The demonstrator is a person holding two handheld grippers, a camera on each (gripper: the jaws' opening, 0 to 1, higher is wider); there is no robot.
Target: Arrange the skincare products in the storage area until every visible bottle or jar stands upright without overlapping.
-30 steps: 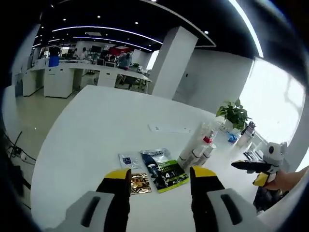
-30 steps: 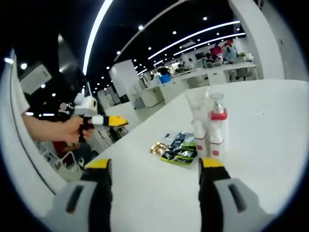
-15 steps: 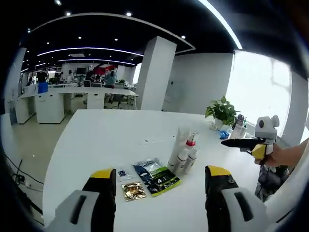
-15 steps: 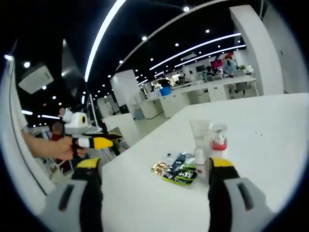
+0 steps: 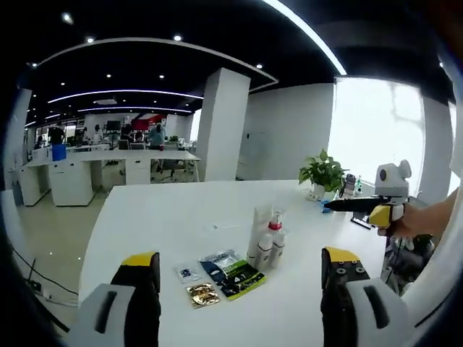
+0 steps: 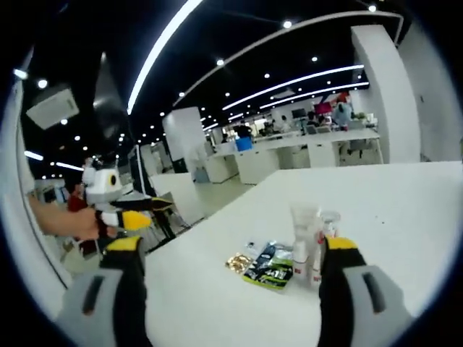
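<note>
Both grippers hang above the white table (image 5: 159,217), jaws spread wide and holding nothing: left gripper (image 5: 242,264), right gripper (image 6: 233,249). In the left gripper view the bottles (image 5: 265,238) stand upright, clustered near centre; flat sachets (image 5: 221,271) lie at their seven o'clock.

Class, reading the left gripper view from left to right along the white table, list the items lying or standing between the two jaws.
Small white sachet → gold foil sachet → green and black packet → cluster of upright white bottles.
</note>
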